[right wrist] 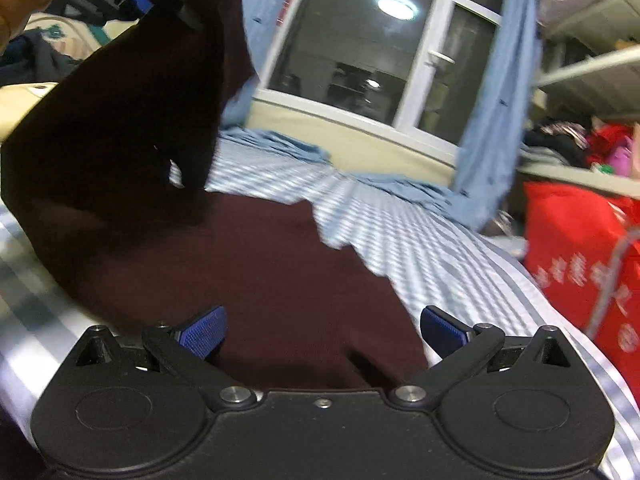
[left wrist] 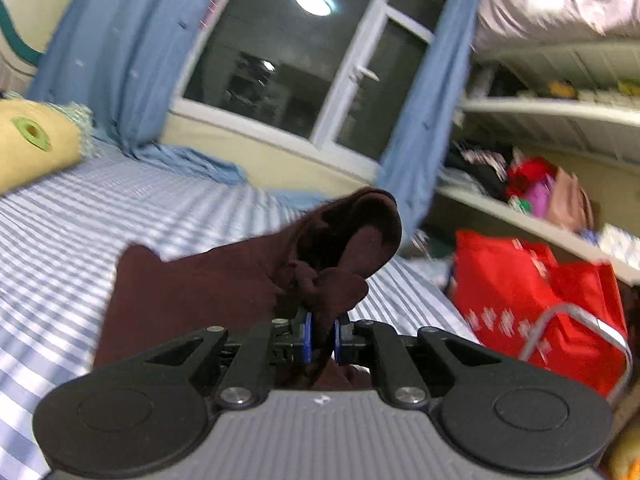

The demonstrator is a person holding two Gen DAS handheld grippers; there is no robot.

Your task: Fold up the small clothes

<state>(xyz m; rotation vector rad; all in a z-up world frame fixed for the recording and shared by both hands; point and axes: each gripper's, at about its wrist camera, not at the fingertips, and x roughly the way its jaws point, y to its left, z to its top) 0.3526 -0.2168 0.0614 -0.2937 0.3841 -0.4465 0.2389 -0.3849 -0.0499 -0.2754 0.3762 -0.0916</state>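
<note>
The dark maroon garment lies on the striped bed sheet, directly ahead of the right gripper, whose jaws stand wide and empty. The left gripper pinches one bunched edge, lifted up. The fold seems half done; next, carry this edge across and lay it down. Its long axis I cannot tell.

A bed with a blue-and-white striped sheet carries everything here. A dark maroon knit garment lies spread across the sheet, one part of it lifted off the bed. A yellow pillow with a green round patch rests on the sheet at the left. The trailing ends of light blue curtains pool on the bed's far edge below the window.
</note>
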